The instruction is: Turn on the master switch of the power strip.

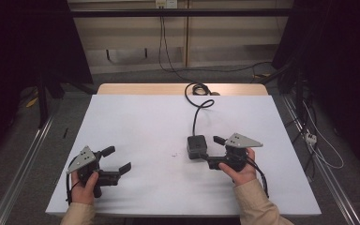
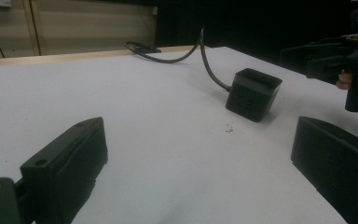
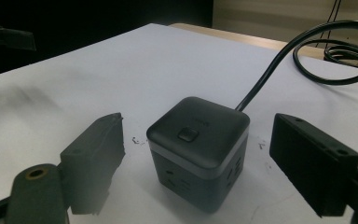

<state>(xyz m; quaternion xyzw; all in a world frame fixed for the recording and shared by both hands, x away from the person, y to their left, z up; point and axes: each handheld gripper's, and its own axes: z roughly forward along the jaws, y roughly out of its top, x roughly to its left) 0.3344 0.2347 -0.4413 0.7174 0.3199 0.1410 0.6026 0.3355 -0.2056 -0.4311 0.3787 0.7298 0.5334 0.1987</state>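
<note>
A black cube power strip (image 1: 196, 146) with a button on top stands right of the centre of the white table (image 1: 140, 122). Its black cable (image 1: 198, 110) runs toward the far edge and ends in a coil (image 1: 198, 88). My right gripper (image 1: 212, 150) is open, one jaw on each side of the cube (image 3: 198, 140), and a gap shows at both. In the right gripper view, the right gripper (image 3: 198, 125) sits close over the cube. My left gripper (image 1: 117, 159) rests open at the front left, holding nothing. From the left gripper (image 2: 200, 177), the cube (image 2: 253, 93) stands well ahead.
A bare wooden strip (image 1: 136, 88) borders the table's far edge. Small dark specks (image 1: 174, 154) mark the sheet left of the cube. Metal rails (image 1: 23, 164) run along the floor on both sides, and loose cables (image 1: 318, 150) lie on the floor at right.
</note>
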